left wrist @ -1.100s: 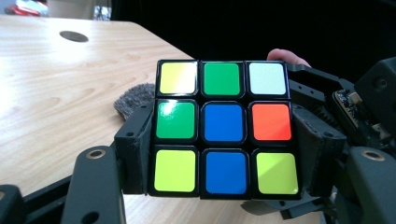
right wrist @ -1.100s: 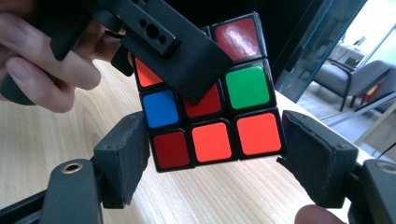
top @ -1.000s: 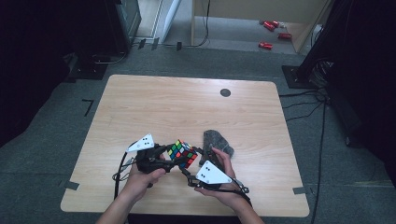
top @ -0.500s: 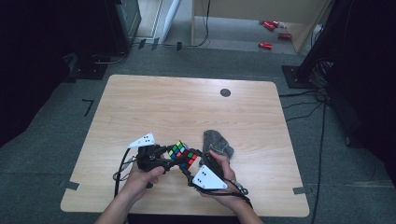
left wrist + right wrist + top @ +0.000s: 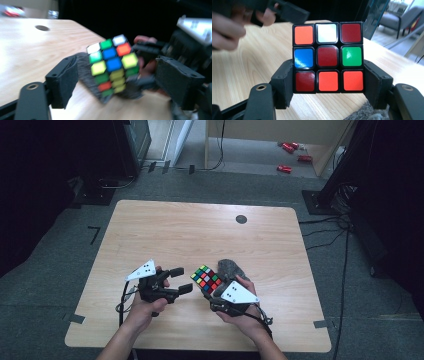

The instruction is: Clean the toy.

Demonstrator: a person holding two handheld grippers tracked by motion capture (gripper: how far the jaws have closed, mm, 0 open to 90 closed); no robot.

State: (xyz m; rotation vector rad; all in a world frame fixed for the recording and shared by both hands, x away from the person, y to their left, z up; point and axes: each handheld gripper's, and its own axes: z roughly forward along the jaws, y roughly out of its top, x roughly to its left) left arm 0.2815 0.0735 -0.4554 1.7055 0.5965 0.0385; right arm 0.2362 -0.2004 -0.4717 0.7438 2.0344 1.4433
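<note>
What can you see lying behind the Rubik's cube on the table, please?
Behind the Rubik's cube a grey cloth lies bunched on the wooden table. The cube and the right hand-held gripper cover its near part.

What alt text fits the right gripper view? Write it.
The right claw clamps a scrambled Rubik's cube by its bottom layer above a wooden table. The left claw shows blurred at upper left.

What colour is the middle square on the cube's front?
Dark red, on the cube, clearest in the right gripper view.
</note>
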